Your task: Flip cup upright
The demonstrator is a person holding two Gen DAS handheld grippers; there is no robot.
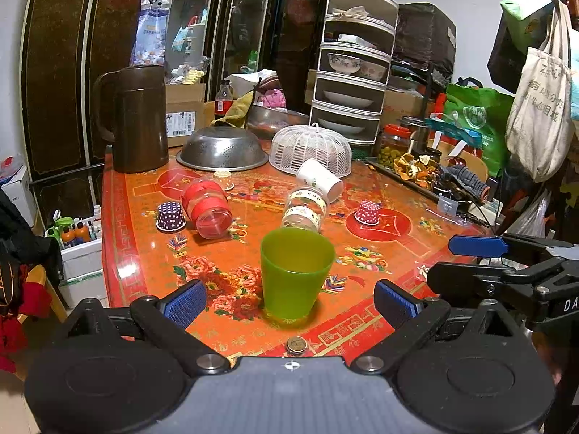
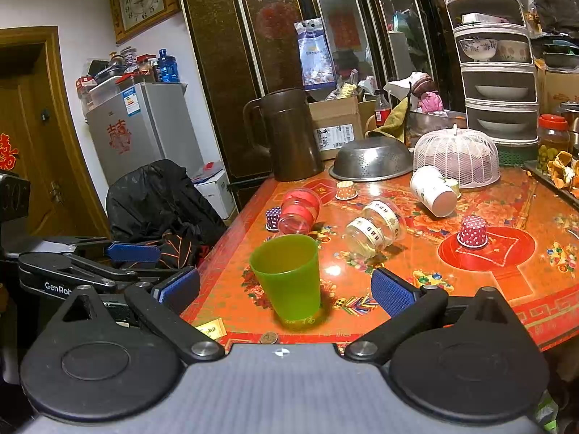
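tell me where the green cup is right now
The green cup stands upright near the table's front edge, centred in both wrist views, just in front of the toppled clear jar.

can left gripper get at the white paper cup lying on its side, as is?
Probably not straight on. The left gripper is open, but the upright green cup stands between its fingers, and the clear banded cup lies beyond it, before the white paper cup. It would need to go around.

Green cup (image 1: 296, 271) upright, mouth up, near the table's (image 1: 123, 253) near edge. Left gripper (image 1: 291, 302) spread wide either side of it, pads apparently clear of its wall. Right gripper (image 1: 448, 264) in from the right, fingers parted. Beyond, banded clear jar (image 1: 305, 211) and red-banded jar (image 1: 208, 207) lying tipped.
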